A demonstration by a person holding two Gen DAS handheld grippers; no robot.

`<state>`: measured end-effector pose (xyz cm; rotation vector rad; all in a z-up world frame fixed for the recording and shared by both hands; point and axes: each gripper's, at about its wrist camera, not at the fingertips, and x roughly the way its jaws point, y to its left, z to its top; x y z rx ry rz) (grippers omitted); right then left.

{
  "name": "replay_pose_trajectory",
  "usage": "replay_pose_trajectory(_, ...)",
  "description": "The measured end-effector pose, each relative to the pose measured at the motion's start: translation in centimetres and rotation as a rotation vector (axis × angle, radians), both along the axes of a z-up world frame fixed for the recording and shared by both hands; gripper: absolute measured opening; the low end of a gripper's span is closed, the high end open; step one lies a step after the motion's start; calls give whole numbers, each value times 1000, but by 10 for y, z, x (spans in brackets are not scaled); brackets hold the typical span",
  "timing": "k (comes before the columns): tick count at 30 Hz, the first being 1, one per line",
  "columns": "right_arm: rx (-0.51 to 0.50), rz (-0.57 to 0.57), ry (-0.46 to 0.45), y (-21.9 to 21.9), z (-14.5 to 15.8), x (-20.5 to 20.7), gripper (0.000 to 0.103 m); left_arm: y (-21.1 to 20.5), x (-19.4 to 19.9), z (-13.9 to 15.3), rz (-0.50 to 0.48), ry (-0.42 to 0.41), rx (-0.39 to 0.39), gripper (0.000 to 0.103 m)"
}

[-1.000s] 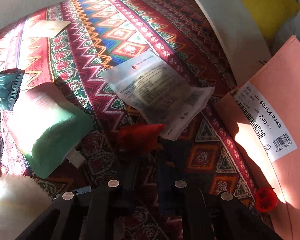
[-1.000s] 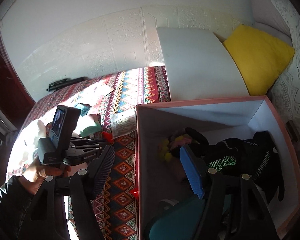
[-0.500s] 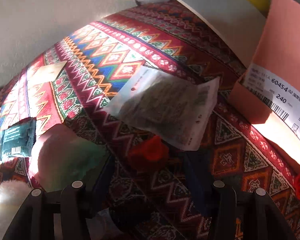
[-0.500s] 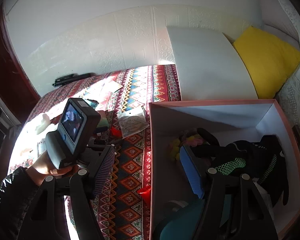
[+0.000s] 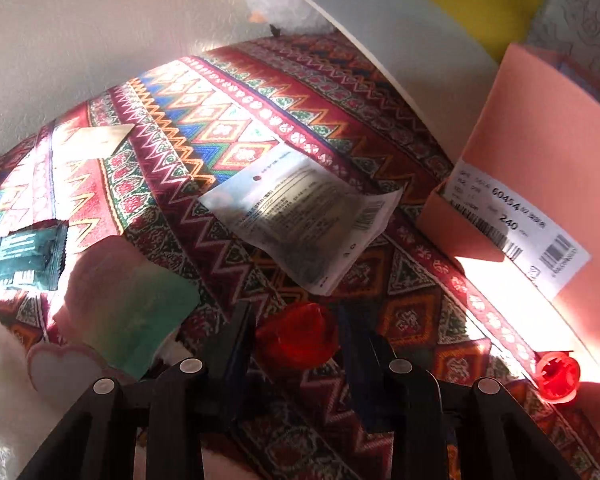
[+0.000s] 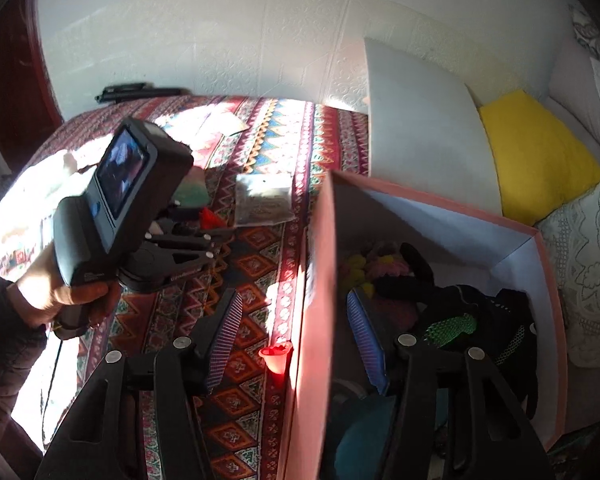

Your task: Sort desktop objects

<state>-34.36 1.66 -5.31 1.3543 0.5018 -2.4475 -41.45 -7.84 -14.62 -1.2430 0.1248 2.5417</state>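
A small red plastic cup [image 5: 296, 340] sits between the fingers of my left gripper [image 5: 296, 320], which press on both its sides just above the patterned cloth. From the right wrist view the same cup [image 6: 210, 218] shows at the left gripper's tip. A second red cup [image 5: 558, 376] [image 6: 276, 358] lies on the cloth against the pink box [image 5: 540, 160]. My right gripper [image 6: 294, 300] is open and straddles the box's near wall [image 6: 320, 260], one finger over the cloth, the other over the box's inside. Black gloves [image 6: 480, 320] lie in the box.
On the cloth lie a clear labelled packet [image 5: 300, 220], a green and pink pouch [image 5: 128, 308], a dark green sachet [image 5: 24, 260] and a beige card [image 5: 92, 142]. A white board [image 6: 420, 120] and a yellow pillow [image 6: 536, 156] stand behind the box.
My left gripper's fingers have moved in from wide apart onto the red cup, and its view has tilted upward. The right gripper has drifted left, over the box's near wall.
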Motion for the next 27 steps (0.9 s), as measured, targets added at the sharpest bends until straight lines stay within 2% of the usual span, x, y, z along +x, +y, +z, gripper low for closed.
replay_pose_trajectory(3,166,0,-45,-23,-39,8,56,-11,34,20,22,46,61,36)
replay_pose_trajectory(5,335,-9,-9,-39,-66,19,56,-24,59,30,51,59,119,36)
replay_pose_trajectory(6,391,-13,8,-46,-78,24,57,-32,72,34,67,63,147,36)
replay_pose_trajectory(7,455,-25,41,-52,-89,29,66,-40,84,36,83,62,174,36)
replay_pose_trajectory(9,498,-55,30,-53,-110,32,65,-60,107,36,113,56,221,36)
replay_pose_trajectory(11,541,-84,21,-54,-131,35,56,-78,128,35,143,52,253,36)
replay_pose_trajectory(12,558,-92,31,-53,-138,38,46,-86,140,34,157,50,267,36)
replay_pose_trajectory(13,560,-105,54,-54,-139,39,41,-94,149,32,169,49,273,36)
replay_pose_trajectory(17,560,-152,125,-53,-146,32,40,-114,173,23,216,27,281,36)
replay_pose_trajectory(19,557,-162,137,-53,-149,24,32,-118,178,21,228,19,290,36)
replay_pose_trajectory(21,551,-170,136,-53,-153,16,28,-119,183,21,235,17,292,36)
replay_pose_trajectory(25,488,-168,129,-44,-143,15,26,-121,191,21,248,13,296,36)
replay_pose_trajectory(27,475,-157,168,-43,-132,21,26,-123,195,21,255,10,299,36)
